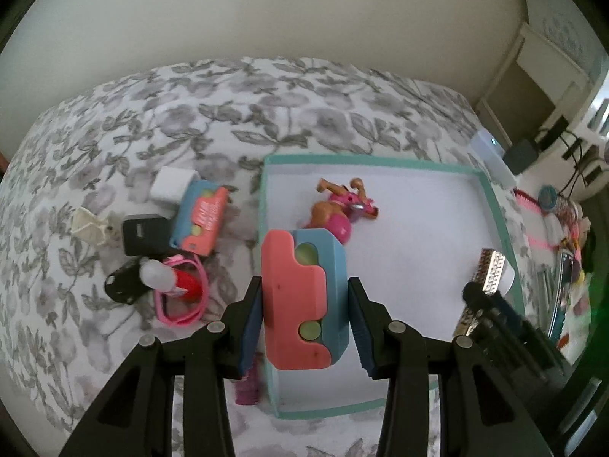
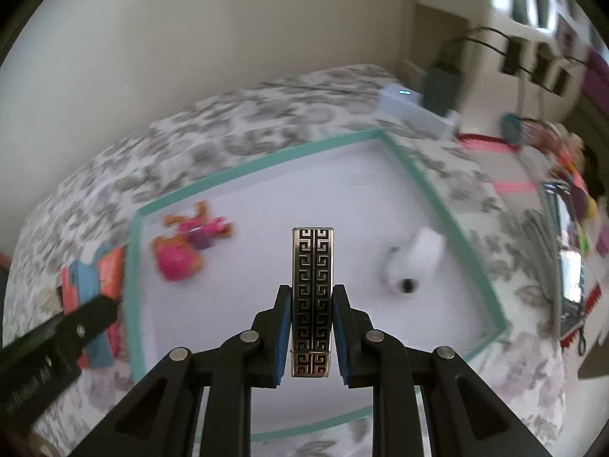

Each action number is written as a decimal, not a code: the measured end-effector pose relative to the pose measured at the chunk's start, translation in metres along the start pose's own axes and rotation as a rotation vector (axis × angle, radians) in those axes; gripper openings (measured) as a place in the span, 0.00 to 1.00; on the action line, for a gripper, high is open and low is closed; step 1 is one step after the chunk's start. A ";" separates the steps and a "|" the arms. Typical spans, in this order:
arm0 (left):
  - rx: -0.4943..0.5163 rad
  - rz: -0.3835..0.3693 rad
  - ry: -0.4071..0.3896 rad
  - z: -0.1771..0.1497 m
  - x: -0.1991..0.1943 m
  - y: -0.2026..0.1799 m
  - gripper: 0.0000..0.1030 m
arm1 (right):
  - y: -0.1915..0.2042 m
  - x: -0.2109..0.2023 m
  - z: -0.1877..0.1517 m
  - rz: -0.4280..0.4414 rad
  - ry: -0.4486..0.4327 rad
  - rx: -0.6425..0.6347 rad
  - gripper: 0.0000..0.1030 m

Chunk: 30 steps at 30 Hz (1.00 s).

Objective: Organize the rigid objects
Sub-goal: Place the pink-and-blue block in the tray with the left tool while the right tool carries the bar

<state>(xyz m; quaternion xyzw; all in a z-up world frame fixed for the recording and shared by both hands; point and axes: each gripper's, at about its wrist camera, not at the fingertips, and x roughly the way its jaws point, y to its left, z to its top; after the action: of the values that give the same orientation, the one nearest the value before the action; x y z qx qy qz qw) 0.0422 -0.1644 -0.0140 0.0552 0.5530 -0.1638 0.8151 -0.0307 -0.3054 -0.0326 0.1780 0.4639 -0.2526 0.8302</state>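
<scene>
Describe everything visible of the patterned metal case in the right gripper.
The metal case is a slim, shiny silver rectangle covered in black Greek-key pattern, with a seam near its bottom end. It stands lengthwise along the right gripper, clamped on both long sides by the blue pads, held above the white floor of the teal-rimmed box.

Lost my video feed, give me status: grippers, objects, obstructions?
Left gripper shut on pink-blue block, right gripper shut on patterned lighter. Both above teal box. Toy pup, white item already inside.
</scene>
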 end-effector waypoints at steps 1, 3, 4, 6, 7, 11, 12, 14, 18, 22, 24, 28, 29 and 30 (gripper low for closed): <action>0.003 -0.003 0.005 -0.001 0.002 -0.001 0.43 | -0.003 0.001 0.000 -0.006 -0.001 0.008 0.22; 0.018 0.002 0.012 -0.002 0.006 -0.001 0.43 | -0.009 0.001 0.000 -0.018 -0.003 0.027 0.22; 0.034 0.013 0.008 -0.002 0.007 -0.002 0.43 | -0.012 0.002 0.000 -0.025 -0.003 0.033 0.22; 0.056 0.043 -0.010 -0.003 0.007 -0.002 0.43 | -0.013 0.003 -0.001 -0.032 -0.001 0.034 0.22; 0.061 0.047 -0.012 -0.003 0.008 -0.002 0.43 | -0.012 0.004 -0.001 -0.033 0.002 0.028 0.22; 0.055 0.007 0.005 -0.003 0.014 -0.003 0.43 | -0.007 0.007 -0.003 -0.040 0.013 0.002 0.22; 0.056 -0.009 0.009 -0.004 0.015 -0.003 0.43 | -0.006 0.008 -0.004 -0.042 0.020 -0.003 0.22; 0.059 -0.023 0.011 -0.004 0.017 -0.005 0.43 | -0.006 0.013 -0.006 -0.047 0.036 -0.008 0.22; 0.096 -0.003 0.012 -0.007 0.021 -0.012 0.43 | -0.008 0.019 -0.009 -0.042 0.066 -0.003 0.22; 0.095 -0.002 0.025 -0.008 0.024 -0.011 0.43 | -0.011 0.023 -0.010 -0.038 0.084 0.013 0.22; 0.093 0.003 0.024 -0.008 0.024 -0.010 0.43 | -0.011 0.024 -0.011 -0.038 0.092 0.015 0.22; 0.087 0.014 0.029 -0.008 0.026 -0.007 0.43 | -0.010 0.031 -0.013 -0.041 0.125 0.004 0.22; 0.086 0.016 0.030 -0.008 0.027 -0.006 0.43 | -0.010 0.033 -0.014 -0.040 0.133 0.003 0.22; 0.084 0.020 0.031 -0.007 0.027 -0.006 0.43 | -0.010 0.035 -0.015 -0.038 0.141 0.003 0.22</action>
<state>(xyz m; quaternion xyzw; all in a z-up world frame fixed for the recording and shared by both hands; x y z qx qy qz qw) 0.0430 -0.1733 -0.0414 0.0973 0.5578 -0.1780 0.8048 -0.0313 -0.3148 -0.0710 0.1878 0.5239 -0.2561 0.7904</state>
